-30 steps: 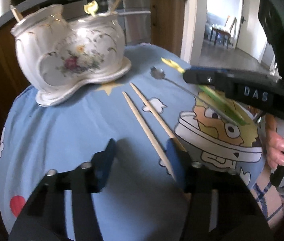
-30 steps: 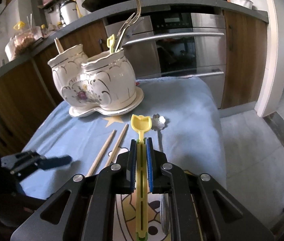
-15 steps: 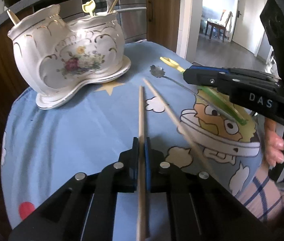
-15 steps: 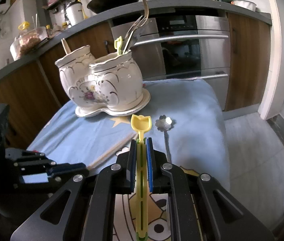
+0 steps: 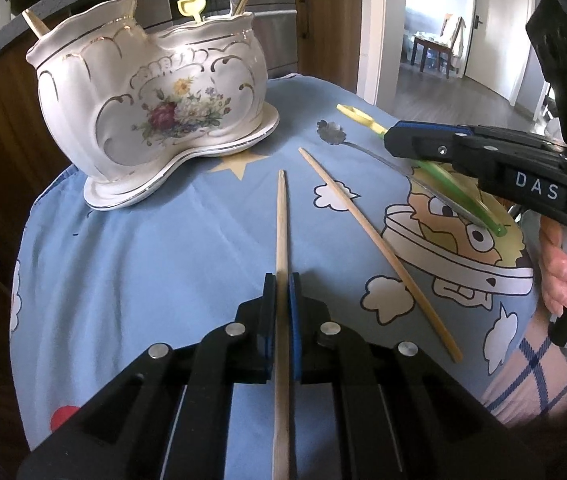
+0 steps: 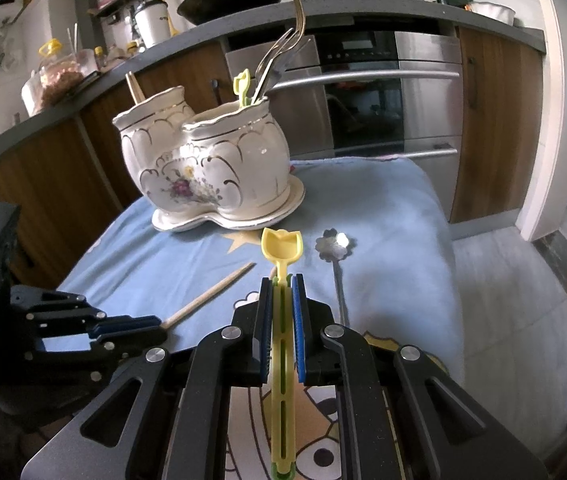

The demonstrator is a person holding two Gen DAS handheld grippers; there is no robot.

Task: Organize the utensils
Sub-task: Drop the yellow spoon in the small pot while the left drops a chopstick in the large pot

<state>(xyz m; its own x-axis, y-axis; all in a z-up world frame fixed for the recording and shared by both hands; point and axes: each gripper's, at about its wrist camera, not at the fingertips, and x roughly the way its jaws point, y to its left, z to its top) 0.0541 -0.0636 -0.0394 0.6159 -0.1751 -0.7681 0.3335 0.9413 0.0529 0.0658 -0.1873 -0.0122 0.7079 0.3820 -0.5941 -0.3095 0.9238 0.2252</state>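
The left tool (image 5: 282, 294) is clenching a thin wooden chopstick (image 5: 281, 224) partway along its length, its tip pointing toward the white ceramic holder (image 5: 155, 108). The right tool (image 6: 282, 312) is gripping a yellow plastic utensil (image 6: 282, 264) by its slotted handle. A second chopstick (image 5: 375, 240) and a metal spoon (image 6: 337, 264) are lying on the blue cloth (image 5: 143, 260). The chopstick looks light, stiff and smooth, likely pivoting unless gripped mid-length; the holder seems fragile.
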